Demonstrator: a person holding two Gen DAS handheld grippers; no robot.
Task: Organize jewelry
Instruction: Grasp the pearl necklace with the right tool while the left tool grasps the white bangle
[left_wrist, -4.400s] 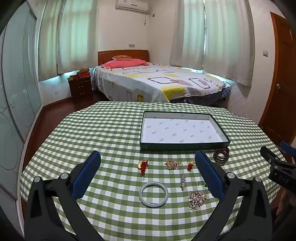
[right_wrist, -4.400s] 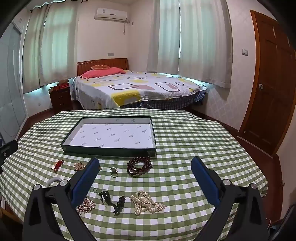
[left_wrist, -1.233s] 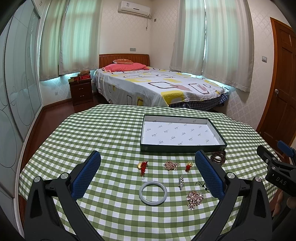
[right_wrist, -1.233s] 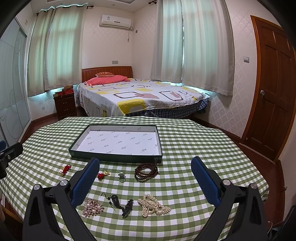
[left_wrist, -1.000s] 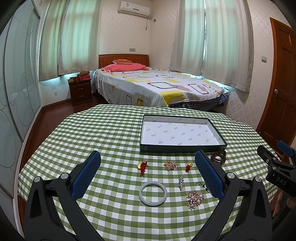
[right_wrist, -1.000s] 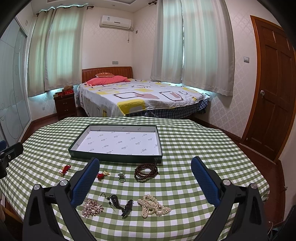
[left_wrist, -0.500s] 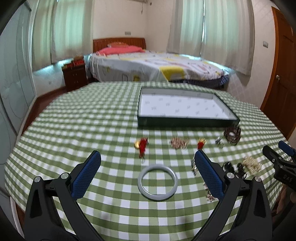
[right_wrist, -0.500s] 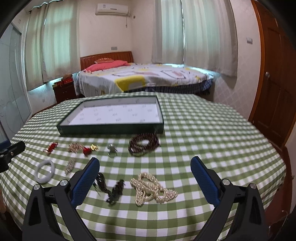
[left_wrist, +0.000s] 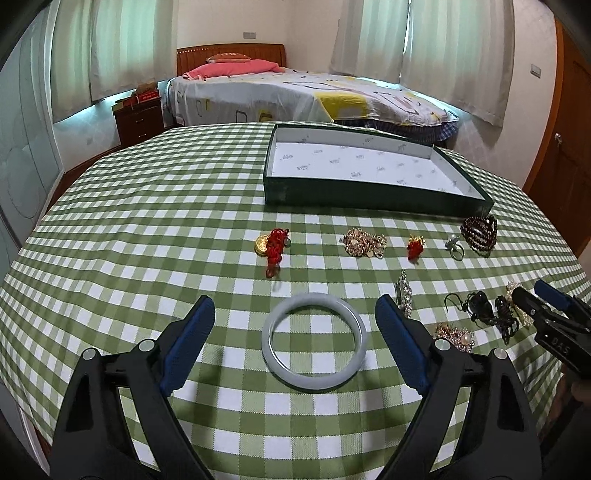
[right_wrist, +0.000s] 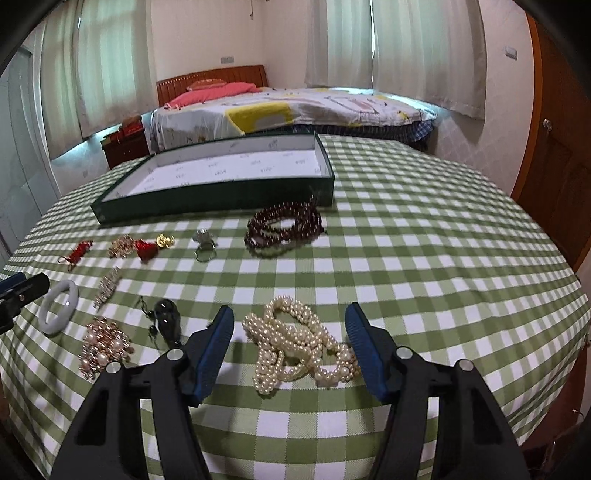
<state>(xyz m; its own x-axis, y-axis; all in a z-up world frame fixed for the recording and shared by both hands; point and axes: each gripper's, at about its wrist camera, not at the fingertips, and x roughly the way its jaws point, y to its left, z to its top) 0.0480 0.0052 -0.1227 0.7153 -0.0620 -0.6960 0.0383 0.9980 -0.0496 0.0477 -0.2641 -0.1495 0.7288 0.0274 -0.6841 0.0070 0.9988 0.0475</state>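
Nearby, both tools gaping: left tool (left_wrist: 295, 314) around pale bangle (left_wrist: 314, 339), right tool (right_wrist: 290, 321) astride pearls (right_wrist: 299, 345).

both wrist views look forward and down, close over the table (left_wrist: 147, 229); both share the tray (right_wrist: 207, 201).

Left gripper (left_wrist: 295, 343): matte black plastic arms, forked frame, blue ribbed pads on inner fingers (left_wrist: 188, 343), silver round-head screws at pivots. Right gripper (right_wrist: 290, 343): same build, black arms, blue ridged pads, silver screws. From left wrist view, right gripper's black tip carries white lettering "DAS", blue pad edge beside it. No sleeve, no cable visible.
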